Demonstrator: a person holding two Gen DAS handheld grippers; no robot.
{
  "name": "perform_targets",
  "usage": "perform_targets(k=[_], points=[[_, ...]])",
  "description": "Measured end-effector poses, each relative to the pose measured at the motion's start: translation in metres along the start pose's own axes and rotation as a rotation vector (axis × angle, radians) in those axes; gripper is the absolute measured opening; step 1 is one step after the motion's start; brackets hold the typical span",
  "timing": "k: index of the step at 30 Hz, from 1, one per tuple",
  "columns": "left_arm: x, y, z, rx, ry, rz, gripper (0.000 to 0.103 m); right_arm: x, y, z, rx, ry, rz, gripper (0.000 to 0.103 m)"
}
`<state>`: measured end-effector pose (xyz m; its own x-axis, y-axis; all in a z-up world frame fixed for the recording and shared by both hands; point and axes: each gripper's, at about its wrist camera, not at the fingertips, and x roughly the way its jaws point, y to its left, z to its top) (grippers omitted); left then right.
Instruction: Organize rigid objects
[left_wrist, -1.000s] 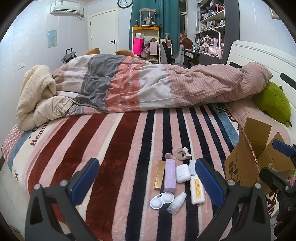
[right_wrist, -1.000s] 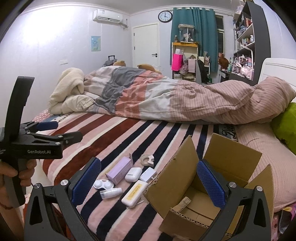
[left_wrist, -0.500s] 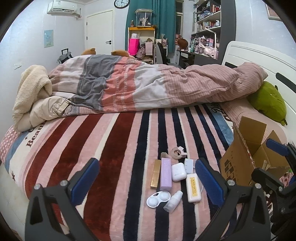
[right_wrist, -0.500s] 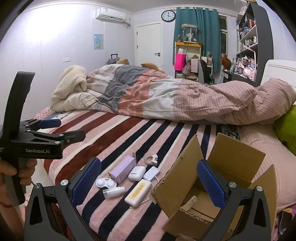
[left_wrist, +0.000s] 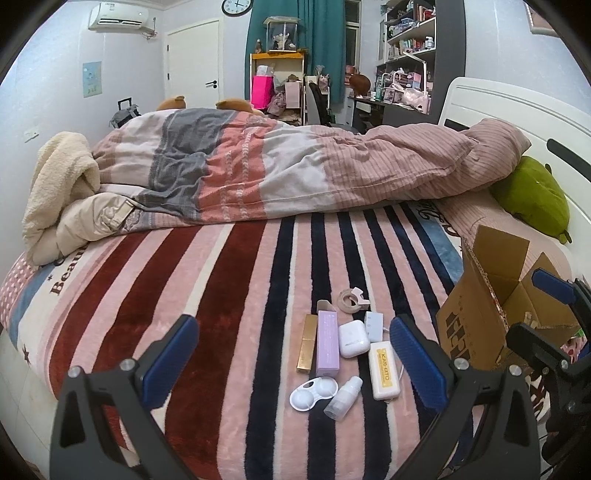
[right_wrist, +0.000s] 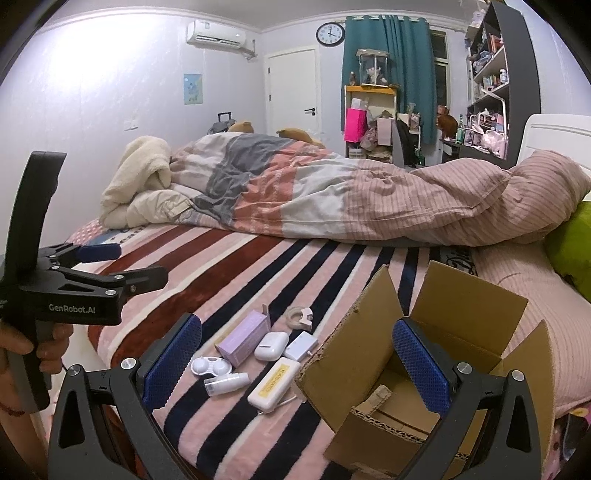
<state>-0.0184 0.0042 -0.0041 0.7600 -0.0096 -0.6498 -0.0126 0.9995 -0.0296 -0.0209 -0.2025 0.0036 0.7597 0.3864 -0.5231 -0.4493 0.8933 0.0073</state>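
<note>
Left gripper (left_wrist: 293, 360) gapes above small toiletries (left_wrist: 341, 352).

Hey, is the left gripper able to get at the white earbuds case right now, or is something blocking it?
Probably yes. The left gripper is open and empty, and the earbuds case lies uncovered ahead, though the purple box and white yellow-labelled case crowd its sides.

Striped bed (left_wrist: 229, 295): small items (left_wrist: 343, 350), cardboard box (right_wrist: 424, 369), duvet (left_wrist: 295, 173).

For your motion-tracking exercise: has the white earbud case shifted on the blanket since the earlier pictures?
No. The white earbud case still lies against the purple box, just above the yellow-labelled white case; only the cameras have shifted.
</note>
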Motion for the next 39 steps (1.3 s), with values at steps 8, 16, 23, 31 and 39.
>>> perform_targets(k=[8,16,23,31,39], points=[[0.000,0.000,0.000,-0.007,0.001,-0.013,0.103,-0.004,0.002,0.000,-0.005,-0.027,-0.024,0.103],[0.016,0.035,-0.013,-0.044,0.012,0.005,0.103,0.008,0.047,-0.004,-0.144,-0.073,0.055,0.080],[0.044,0.079,-0.041,-0.085,0.062,0.002,0.103,0.062,0.077,-0.034,-0.172,0.055,0.213,0.075],[0.061,0.111,-0.066,-0.145,0.100,-0.067,0.102,0.120,0.090,-0.079,-0.178,0.224,0.256,0.075],[0.065,0.115,-0.075,-0.139,0.121,-0.119,0.102,0.162,0.078,-0.094,-0.213,0.351,0.234,0.068]])
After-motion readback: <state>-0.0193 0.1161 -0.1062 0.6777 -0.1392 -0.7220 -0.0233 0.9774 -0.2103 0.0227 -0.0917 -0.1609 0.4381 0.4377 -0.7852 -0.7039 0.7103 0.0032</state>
